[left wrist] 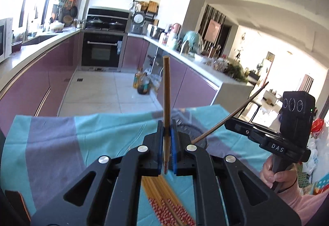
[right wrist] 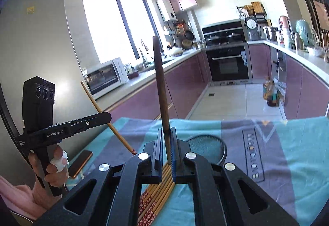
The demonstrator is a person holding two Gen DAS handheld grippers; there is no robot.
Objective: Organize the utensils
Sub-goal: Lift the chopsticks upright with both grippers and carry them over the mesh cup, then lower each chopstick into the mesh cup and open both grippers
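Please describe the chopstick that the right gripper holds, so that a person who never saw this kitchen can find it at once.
Start at the teal and grey cloth over the table, where a row of pale chopsticks with red patterned ends lies. Just above it, the right gripper is shut on one dark chopstick standing nearly upright. It is plain dark brown, unlike the pale ones.

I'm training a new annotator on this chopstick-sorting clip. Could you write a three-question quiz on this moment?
1. True or false: the left claw is shut on a light bamboo chopstick.
2. What does the right claw hold? A) a spoon B) a dark chopstick C) nothing
3. What lies on the cloth under both claws?

Key: 1 true. 2 B. 3 A row of chopsticks with red-patterned ends; a round mesh strainer lies beside them.
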